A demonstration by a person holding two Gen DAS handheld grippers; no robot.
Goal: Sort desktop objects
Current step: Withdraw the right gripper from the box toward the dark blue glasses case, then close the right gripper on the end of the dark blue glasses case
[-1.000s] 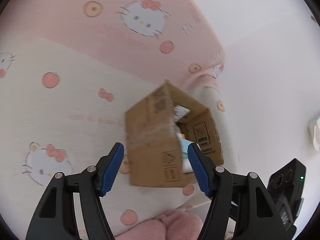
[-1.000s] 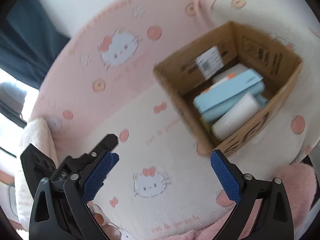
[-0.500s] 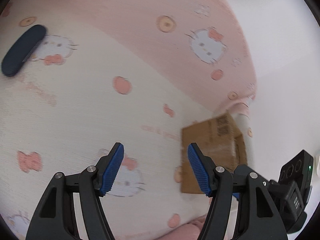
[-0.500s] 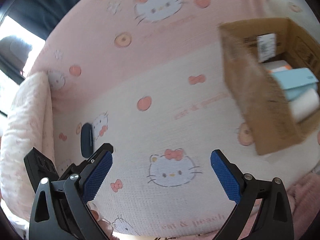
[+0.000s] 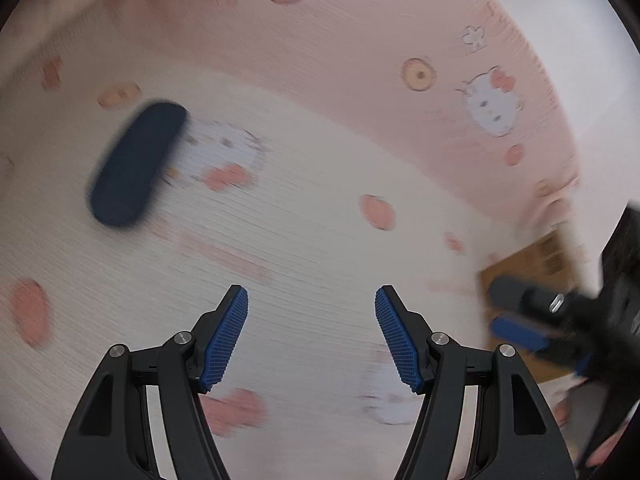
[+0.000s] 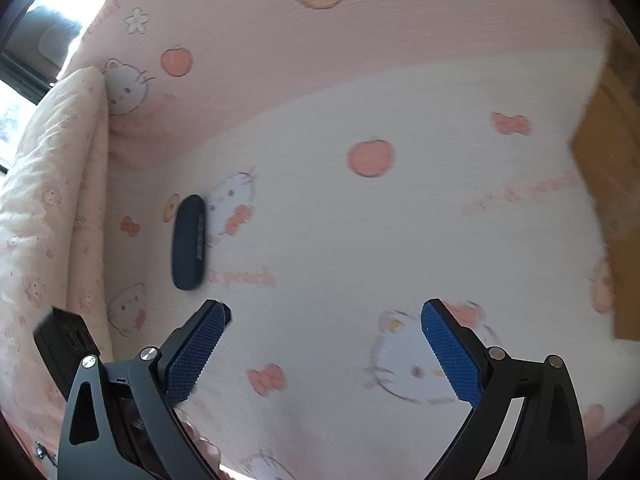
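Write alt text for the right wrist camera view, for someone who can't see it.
The open, empty right gripper hovers over a pink and white cartoon-cat bedsheet, with a dark blue oval case lying ahead to its left. A cardboard box sits blurred at the right edge; a folded quilt lies at the left.

Bare patterned bedsheet point(image 6: 360, 240) lies ahead of both grippers, with open room between each pair of spread fingers. A dark oval case point(image 6: 188, 242) lies flat to the left, well clear of the cardboard box point(image 6: 612, 184) at the far right. A pillow point(image 6: 52, 184) bounds the left edge. The right gripper point(image 5: 532, 320), blurred, seemingly crowds the box's near side
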